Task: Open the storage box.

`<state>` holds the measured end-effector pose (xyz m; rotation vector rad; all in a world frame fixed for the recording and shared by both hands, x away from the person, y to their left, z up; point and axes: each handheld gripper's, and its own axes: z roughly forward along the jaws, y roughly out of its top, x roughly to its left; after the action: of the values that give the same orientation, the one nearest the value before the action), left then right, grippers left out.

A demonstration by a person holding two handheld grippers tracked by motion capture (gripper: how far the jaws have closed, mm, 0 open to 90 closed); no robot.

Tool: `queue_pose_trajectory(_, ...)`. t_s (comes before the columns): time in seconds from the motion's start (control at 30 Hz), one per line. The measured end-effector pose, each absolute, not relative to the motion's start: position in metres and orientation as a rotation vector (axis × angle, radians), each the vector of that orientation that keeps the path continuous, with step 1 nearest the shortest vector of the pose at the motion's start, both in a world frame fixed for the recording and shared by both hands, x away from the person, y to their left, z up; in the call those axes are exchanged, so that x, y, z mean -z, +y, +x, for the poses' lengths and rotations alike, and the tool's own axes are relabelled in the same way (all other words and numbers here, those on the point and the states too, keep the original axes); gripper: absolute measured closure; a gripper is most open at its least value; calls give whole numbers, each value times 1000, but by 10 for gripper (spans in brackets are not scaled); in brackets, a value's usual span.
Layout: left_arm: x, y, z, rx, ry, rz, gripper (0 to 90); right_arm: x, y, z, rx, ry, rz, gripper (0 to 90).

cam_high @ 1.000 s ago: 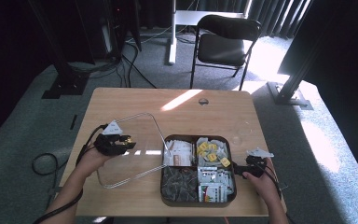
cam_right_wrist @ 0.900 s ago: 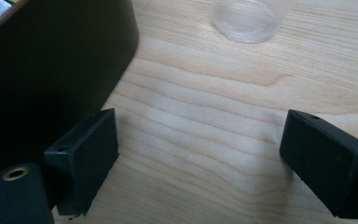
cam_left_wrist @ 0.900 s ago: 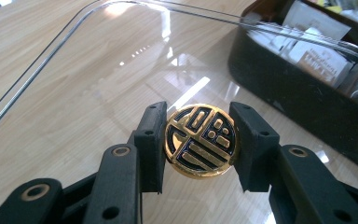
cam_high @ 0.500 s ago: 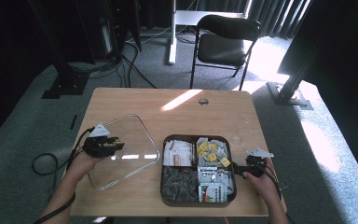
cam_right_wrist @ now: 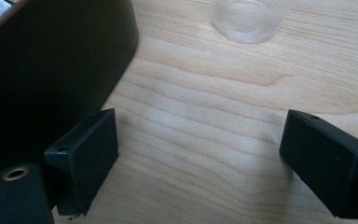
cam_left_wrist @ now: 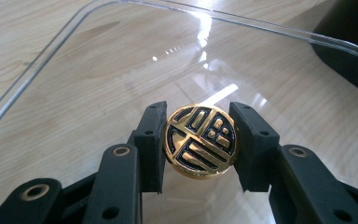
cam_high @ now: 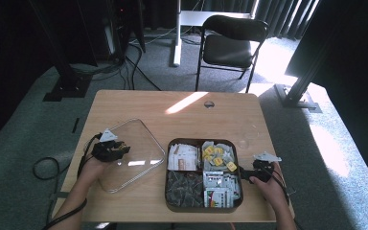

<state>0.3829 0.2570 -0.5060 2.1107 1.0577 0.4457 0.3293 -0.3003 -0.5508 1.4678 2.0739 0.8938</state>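
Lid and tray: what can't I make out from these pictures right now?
- Clear lid: left gripper view cuts off its near and right edges, so whether it lies flat on the table is unclear.
- Gold knob: its underside is hidden by the left gripper clamping it.
- Tray: packet labels too small in the high view; the right gripper view shows just its dark outer wall.
- Right gripper: open, holding nothing.

A light wooden table (cam_high: 182, 108) stands on grey carpet (cam_high: 38, 124), a sunlit streak across its far edge. Beyond it — a black folding chair (cam_high: 230, 45) and a white post (cam_high: 176, 33). Dark curtains (cam_high: 278, 12) hang far right — cables (cam_high: 124, 67) trail far left.
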Motion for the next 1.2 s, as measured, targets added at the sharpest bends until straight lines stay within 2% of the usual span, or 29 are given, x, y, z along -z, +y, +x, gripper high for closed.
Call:
queue_pose_trajectory(0.63, 516, 249, 416, -465, 1109, 2116, 591, 551, -300, 329, -894, 2074, 1468, 108)
queue_pose_trajectory(1.2, 528, 251, 426, -459, 1140, 2108, 590, 551, -300, 329, -894, 2074, 1468, 108)
